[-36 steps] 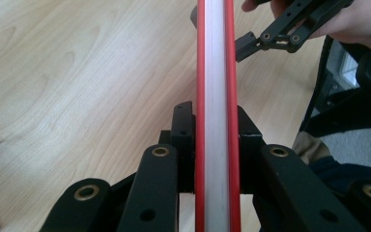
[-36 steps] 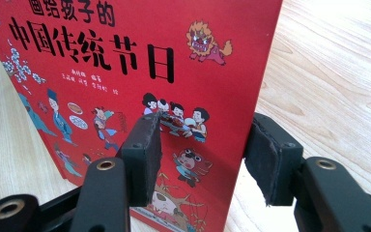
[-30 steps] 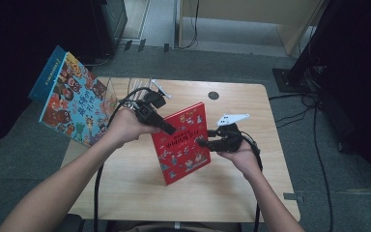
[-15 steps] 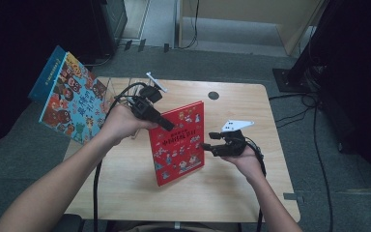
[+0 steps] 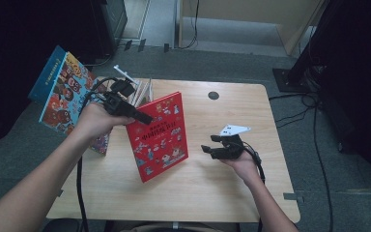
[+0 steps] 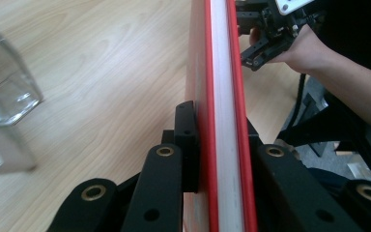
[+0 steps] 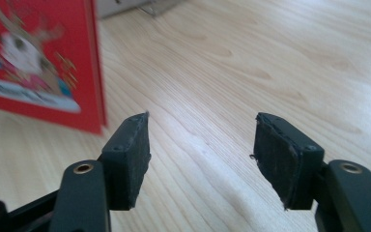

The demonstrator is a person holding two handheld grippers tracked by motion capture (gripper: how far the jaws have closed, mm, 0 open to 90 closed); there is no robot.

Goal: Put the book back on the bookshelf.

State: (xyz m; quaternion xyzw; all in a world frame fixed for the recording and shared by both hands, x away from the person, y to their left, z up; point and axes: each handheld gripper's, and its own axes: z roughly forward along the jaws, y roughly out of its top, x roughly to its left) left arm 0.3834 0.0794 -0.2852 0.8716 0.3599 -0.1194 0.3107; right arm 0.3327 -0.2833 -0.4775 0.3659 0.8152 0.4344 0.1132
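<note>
You are gripping the red picture book with your left gripper. Its jaws are clamping the book's upper left corner, near the spine side, and in the left gripper view the two black pads are pressing on the front and back covers with the white page block running between them. The book is standing tilted over the wooden table, with its lower corner down toward the tabletop near the table's middle; whether that corner is touching the wood cannot be told.

Your right gripper is sitting just to the right of the book, apart from it, low over the table in your right hand. Its jaws have just been opening and are now standing wide apart with nothing between them. In the right gripper view the pads are framing bare wood grain, and the red cover is lying off to the left of them.

At the table's left edge, a stack of colourful picture books is leaning upright, just behind your left hand. A clear glass container is showing blurred at the left of the left gripper view.
</note>
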